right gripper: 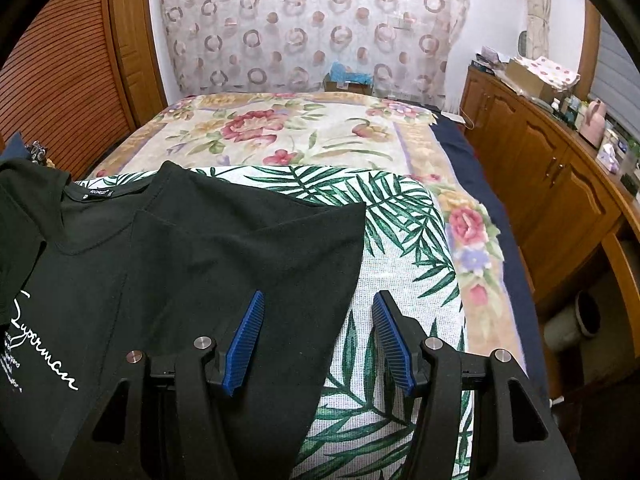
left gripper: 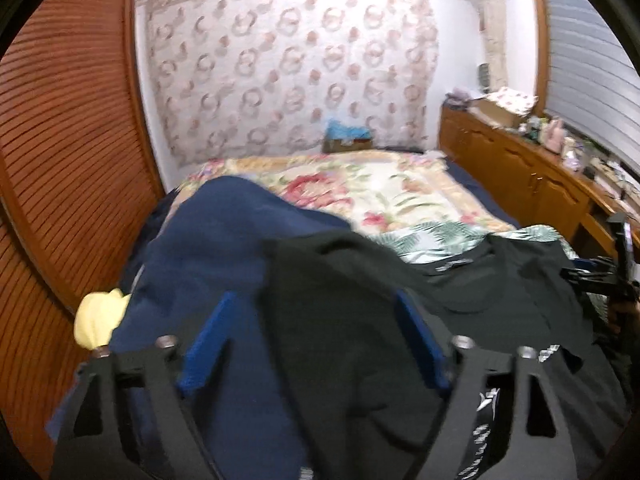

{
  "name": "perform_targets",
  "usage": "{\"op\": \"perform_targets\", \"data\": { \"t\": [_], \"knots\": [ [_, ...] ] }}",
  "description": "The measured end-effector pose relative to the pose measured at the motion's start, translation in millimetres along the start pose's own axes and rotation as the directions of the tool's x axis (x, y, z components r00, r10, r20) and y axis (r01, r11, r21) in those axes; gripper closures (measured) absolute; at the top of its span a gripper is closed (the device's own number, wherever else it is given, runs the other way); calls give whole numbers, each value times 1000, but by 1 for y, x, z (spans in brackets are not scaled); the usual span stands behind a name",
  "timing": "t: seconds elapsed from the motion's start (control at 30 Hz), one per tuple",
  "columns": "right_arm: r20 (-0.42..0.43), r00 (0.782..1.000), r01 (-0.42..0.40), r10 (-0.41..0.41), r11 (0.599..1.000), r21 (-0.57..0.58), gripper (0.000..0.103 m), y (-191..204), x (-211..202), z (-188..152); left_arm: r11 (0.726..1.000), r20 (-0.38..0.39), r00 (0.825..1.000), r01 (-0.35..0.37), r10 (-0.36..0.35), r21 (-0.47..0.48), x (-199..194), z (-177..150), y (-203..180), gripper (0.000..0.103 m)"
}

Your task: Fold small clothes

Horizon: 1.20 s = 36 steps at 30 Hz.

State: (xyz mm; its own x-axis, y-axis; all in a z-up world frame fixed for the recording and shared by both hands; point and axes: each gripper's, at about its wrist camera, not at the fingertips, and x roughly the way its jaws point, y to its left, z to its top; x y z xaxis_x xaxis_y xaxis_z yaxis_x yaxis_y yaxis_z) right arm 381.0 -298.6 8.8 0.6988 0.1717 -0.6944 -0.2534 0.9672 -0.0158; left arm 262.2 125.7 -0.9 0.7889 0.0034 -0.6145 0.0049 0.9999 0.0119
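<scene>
A black T-shirt [right gripper: 160, 264] with white script print lies on a palm-leaf cloth [right gripper: 400, 240] on the bed. Its right side is folded inward. My right gripper [right gripper: 318, 308] is open, its blue fingers [right gripper: 246, 336] straddling the shirt's right edge just above it. In the left wrist view the same black shirt [left gripper: 352, 320] lies raised between the wide-open blue fingers [left gripper: 212, 344] of my left gripper [left gripper: 316, 308]; the view is blurred. The right gripper [left gripper: 608, 276] shows at that view's right edge.
A navy garment [left gripper: 224, 248] lies heaped left of the shirt, with a yellow item [left gripper: 100, 316] beside it. A floral blanket [right gripper: 300, 128] covers the far bed. Wooden cabinets [right gripper: 540, 168] with clutter line the right; louvred wooden doors [left gripper: 60, 140] stand left.
</scene>
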Motion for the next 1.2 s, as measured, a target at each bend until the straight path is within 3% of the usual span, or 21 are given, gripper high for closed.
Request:
{"op": "perform_targets", "data": {
  "t": [0.1, 0.23, 0.27, 0.37, 0.53, 0.63, 0.93, 1.0, 1.03, 1.07, 1.13, 1.2],
  "knots": [
    [0, 1000, 0, 0, 1000, 0, 44, 0, 0, 0, 1000, -58, 998, 16, -17, -25, 18, 1, 10, 44],
    [0, 1000, -1, 1, 1000, -1, 44, 0, 0, 0, 1000, -108, 994, 12, -11, 8, 34, 1, 4, 47],
    [0, 1000, 0, 0, 1000, -1, 44, 0, 0, 1, 1000, -109, 994, 10, -7, 20, 34, 2, 0, 48],
    [0, 1000, -7, 7, 1000, 3, 44, -2, -1, -1, 998, -72, 996, 54, -51, 44, 26, 2, -5, 69],
    [0, 1000, -25, 25, 1000, -14, 43, -7, 3, 1, 993, -40, 997, 71, -67, 96, 15, 5, -9, 85],
    [-1, 1000, -29, 29, 1000, -11, 43, -10, 8, 3, 992, -37, 996, 78, -75, 101, 16, 6, -7, 90],
    [-11, 999, -52, 51, 999, -16, 44, -10, 26, 18, 991, -98, 993, 79, -69, 103, 31, 10, -9, 91],
    [-13, 998, -55, 54, 998, -38, 49, -6, 28, 20, 990, -92, 994, 72, -61, 118, 29, 10, -12, 92],
    [-12, 998, -64, 64, 997, -44, 59, -4, 28, 20, 989, -86, 994, 81, -71, 123, 26, 9, -15, 97],
    [-13, 996, -84, 84, 995, -50, 76, -2, 28, 20, 989, -81, 994, 86, -76, 121, 24, 9, -16, 97],
    [-25, 990, -137, 136, 989, -59, 96, 2, 27, 19, 988, -68, 993, 100, -93, 116, 16, 9, -19, 98],
    [-27, 993, -118, 116, 989, -87, 96, 9, 25, 19, 986, -35, 994, 111, -107, 125, 1, 7, -26, 98]
  ]
}}
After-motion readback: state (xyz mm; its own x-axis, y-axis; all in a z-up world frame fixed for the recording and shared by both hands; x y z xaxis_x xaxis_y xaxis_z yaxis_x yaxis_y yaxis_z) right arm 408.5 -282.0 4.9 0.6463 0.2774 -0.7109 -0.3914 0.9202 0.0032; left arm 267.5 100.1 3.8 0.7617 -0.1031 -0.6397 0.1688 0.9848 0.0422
